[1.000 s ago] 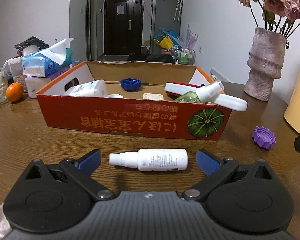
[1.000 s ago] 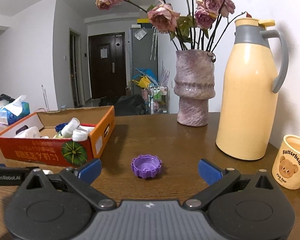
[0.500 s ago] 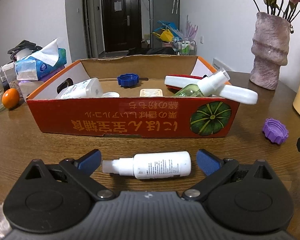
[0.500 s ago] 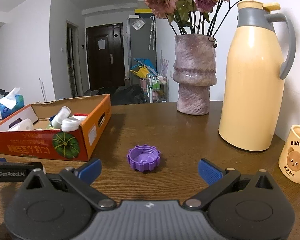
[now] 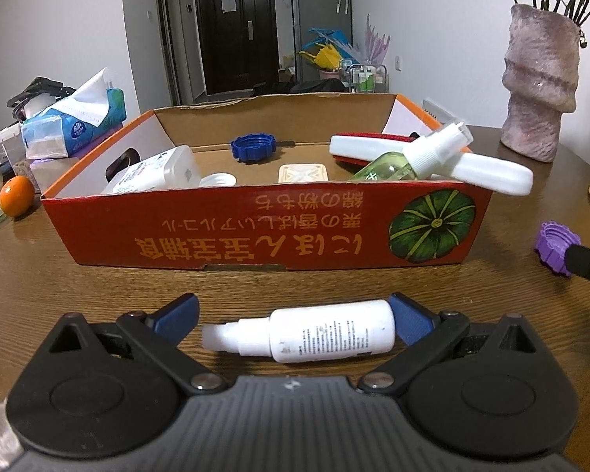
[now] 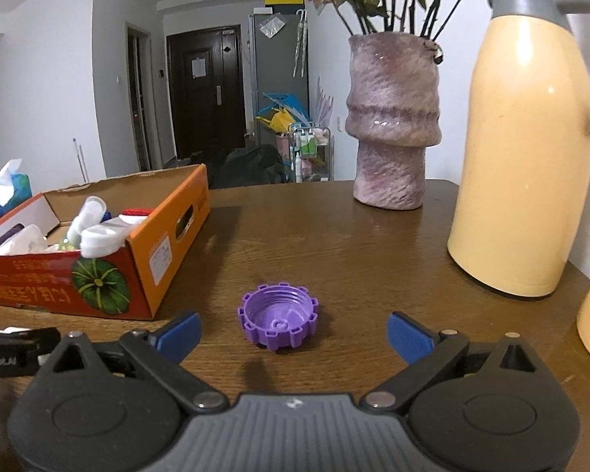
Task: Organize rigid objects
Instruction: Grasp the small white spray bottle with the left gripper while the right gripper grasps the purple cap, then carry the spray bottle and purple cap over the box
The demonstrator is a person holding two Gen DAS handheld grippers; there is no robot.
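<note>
**Q:** Fingers first, starting on the left: how do they stand?

**A:** Spread wide on the left gripper (image 5: 294, 318). The white spray bottle (image 5: 310, 336) lies on its side across the gap, nozzle toward 9 o'clock, base toward 3. The blue right-hand pad (image 5: 409, 322) looks to be at or against the base, while the left pad stands clear of the nozzle. Nothing is clamped.

**Q:** Why straddle it lengthwise?

**A:** My guess is that the bottle fits end to end in the opening, so closing would pinch it along its axis. That hold could slip off the narrow nozzle tip.

**Q:** And where would it go?

**A:** Most likely the red cardboard box (image 5: 263, 232) at 12 o'clock, just beyond the bottle. It already holds a blue cap (image 5: 253, 148), a green spray bottle (image 5: 409, 160) and other containers, so it reads as the collection bin.

**Q:** Now the right side?

**A:** The right gripper (image 6: 294, 332) is equally wide, holding nothing. The purple cap (image 6: 278, 314) sits open side up on the wooden table (image 6: 354, 247), at 12 o'clock, near the fingertips and roughly centred on the gap, touching neither. The box stands at 10 o'clock; a vase (image 6: 393, 126) and a cream thermos (image 6: 527, 145) are well apart at 1 and 2 o'clock.

**Q:** Both lined up, then?

**A:** I'd judge so: each is poised for a grasp not yet made.
</note>
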